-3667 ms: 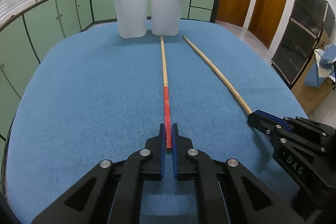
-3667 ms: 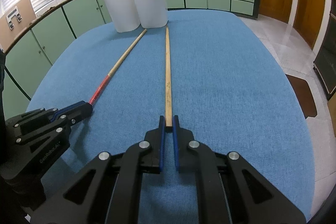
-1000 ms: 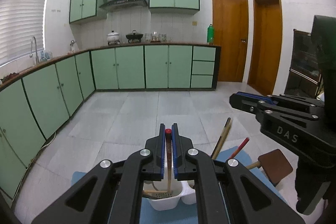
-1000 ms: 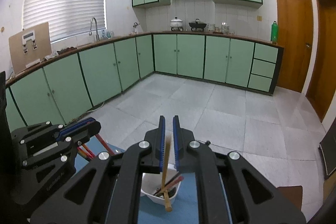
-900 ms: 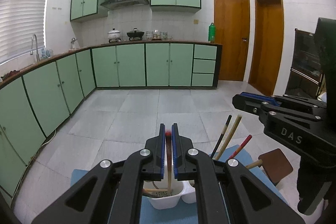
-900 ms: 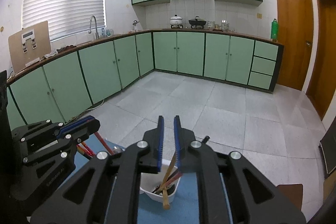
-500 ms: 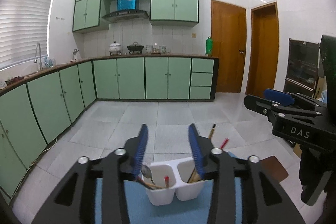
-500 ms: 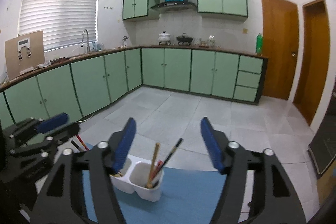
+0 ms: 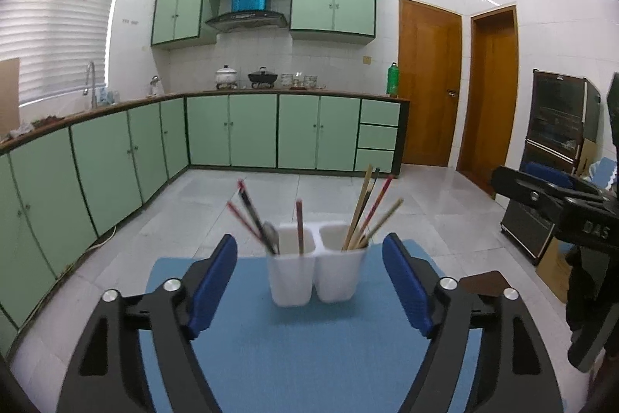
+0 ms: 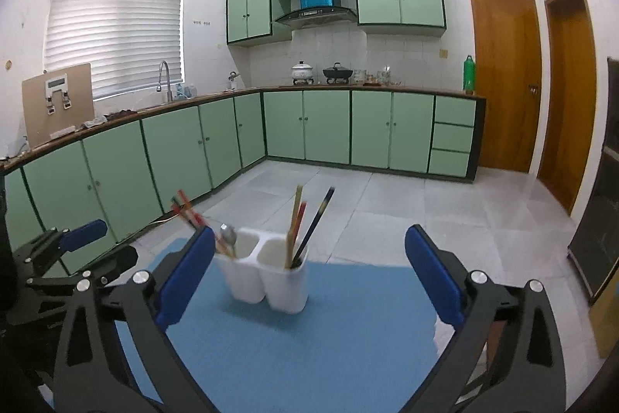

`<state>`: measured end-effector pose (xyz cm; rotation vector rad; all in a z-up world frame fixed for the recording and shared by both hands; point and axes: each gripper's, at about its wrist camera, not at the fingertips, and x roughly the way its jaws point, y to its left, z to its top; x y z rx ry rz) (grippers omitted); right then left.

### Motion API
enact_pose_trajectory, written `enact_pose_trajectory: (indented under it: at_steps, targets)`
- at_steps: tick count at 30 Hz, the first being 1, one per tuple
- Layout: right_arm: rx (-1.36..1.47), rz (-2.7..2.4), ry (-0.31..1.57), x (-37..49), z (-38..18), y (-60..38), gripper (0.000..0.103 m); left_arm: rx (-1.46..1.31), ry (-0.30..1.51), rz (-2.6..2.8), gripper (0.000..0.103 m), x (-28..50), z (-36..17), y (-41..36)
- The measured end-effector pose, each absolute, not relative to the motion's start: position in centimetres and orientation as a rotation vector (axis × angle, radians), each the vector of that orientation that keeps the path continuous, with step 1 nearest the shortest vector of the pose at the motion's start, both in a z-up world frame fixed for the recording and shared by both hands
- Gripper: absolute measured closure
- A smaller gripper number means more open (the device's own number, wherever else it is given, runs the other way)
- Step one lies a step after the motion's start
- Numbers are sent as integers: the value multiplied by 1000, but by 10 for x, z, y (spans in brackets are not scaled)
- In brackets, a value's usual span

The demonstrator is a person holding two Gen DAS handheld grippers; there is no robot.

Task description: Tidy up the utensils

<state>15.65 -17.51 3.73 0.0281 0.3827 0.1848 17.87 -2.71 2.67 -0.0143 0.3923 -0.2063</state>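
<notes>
The white two-cup holder [image 9: 317, 264] stands upright on the blue mat [image 9: 309, 343] that covers the counter; the mat's near edge is cut off by the frame, and the counter itself is hidden under it. Inside the holder, only the upper lengths of the chopsticks show; their lower ends are hidden by the cup walls. In the left cup, red-and-dark chopsticks [image 9: 249, 215] lean up and to the left beside a blurred spoon [image 9: 271, 233], and one red chopstick [image 9: 299, 225] stands nearly straight up. In the right cup, the wooden chopsticks [image 9: 361, 209] fan up and to the right.

The left gripper [image 9: 309, 281] has its jaws spread wide, having just been opening, with nothing between them; the holder is beyond them. The right gripper [image 10: 309, 273] likewise has its jaws spread, just opened, and empty, short of the holder.
</notes>
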Motion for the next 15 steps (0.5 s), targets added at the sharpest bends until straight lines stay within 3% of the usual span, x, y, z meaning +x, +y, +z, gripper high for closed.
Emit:
enact_pose_trajectory:
  at_steps: [15]
  targets:
    - [4,212,445,88,2,-150,6,-39,399,-170,14,109,15,-14]
